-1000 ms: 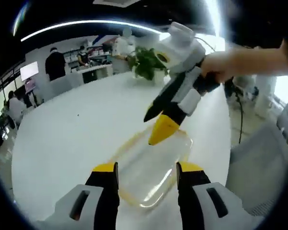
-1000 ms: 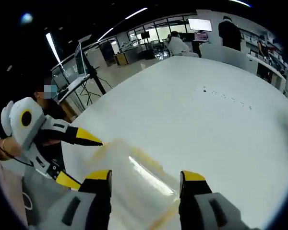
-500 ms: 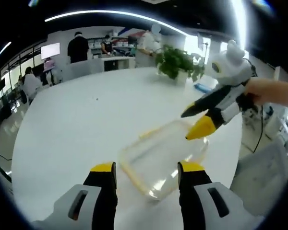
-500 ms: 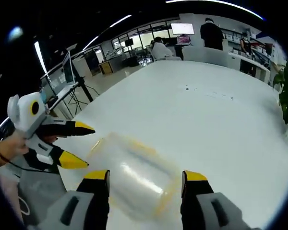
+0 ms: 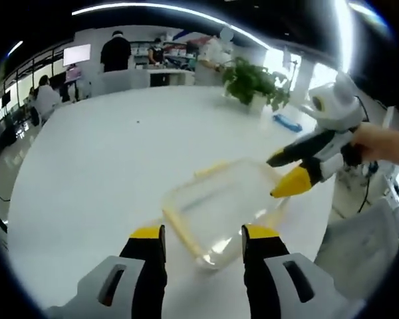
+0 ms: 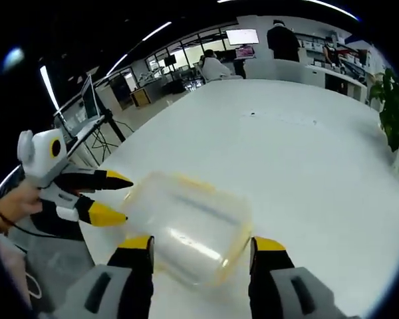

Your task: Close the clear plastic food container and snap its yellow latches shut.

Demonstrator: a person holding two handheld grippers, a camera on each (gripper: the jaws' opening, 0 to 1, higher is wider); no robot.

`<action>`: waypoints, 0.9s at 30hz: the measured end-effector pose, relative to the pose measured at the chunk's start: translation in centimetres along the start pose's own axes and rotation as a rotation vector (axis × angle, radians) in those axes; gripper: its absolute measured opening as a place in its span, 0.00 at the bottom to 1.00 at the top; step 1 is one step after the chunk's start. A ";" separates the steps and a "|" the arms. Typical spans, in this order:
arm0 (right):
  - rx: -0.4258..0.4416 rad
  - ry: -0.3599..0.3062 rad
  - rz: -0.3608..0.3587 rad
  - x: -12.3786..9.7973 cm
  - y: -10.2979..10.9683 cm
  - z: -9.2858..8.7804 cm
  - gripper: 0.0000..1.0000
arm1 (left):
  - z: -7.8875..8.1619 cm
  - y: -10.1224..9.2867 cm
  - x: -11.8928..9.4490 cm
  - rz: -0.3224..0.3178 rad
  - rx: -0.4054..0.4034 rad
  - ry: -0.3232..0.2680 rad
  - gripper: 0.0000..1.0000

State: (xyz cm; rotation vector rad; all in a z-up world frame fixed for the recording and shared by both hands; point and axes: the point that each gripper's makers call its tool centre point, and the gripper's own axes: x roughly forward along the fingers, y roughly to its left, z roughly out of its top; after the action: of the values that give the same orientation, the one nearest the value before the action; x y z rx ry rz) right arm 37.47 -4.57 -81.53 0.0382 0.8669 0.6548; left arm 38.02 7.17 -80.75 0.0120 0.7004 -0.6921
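The clear plastic container (image 5: 223, 206) with yellow latches (image 5: 183, 232) lies flat on the white table (image 5: 106, 166). My left gripper (image 5: 203, 240) is open just in front of its near edge, with nothing between the jaws. My right gripper (image 5: 277, 174) comes in from the right, open, its yellow tip beside the container's far right corner. In the right gripper view the container (image 6: 186, 222) sits just beyond my open right gripper (image 6: 203, 251). The left gripper (image 6: 123, 198) is open at the container's left end. I cannot tell whether the latches are snapped.
A potted plant (image 5: 253, 80) and a small blue object (image 5: 289, 123) stand at the table's far side. A grey chair (image 5: 359, 246) is past the table edge on the right. People stand and sit at desks in the background (image 5: 116, 53).
The right gripper has drawn back from over the container to its right corner. The left gripper's tips have come off the container's end. Both stay open; the container looks unmoved.
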 end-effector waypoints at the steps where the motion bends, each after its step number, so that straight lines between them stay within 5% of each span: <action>1: 0.004 -0.001 -0.003 0.0 0.0 -0.1 0.56 | 0.0 0.0 0.1 0.000 -0.007 0.001 0.42; 8: 0.018 0.019 0.003 0.9 0.5 -1.4 0.57 | -0.3 -0.2 0.5 -0.016 -0.014 0.006 0.39; 27: 0.085 0.005 0.005 1.8 0.0 -0.1 0.55 | 0.6 1.4 1.5 0.001 -0.014 0.028 0.40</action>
State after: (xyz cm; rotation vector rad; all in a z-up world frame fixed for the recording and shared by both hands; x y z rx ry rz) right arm 38.23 -3.60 -82.85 0.1158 0.8998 0.6230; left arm 40.02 7.29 -81.46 0.0091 0.7318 -0.6868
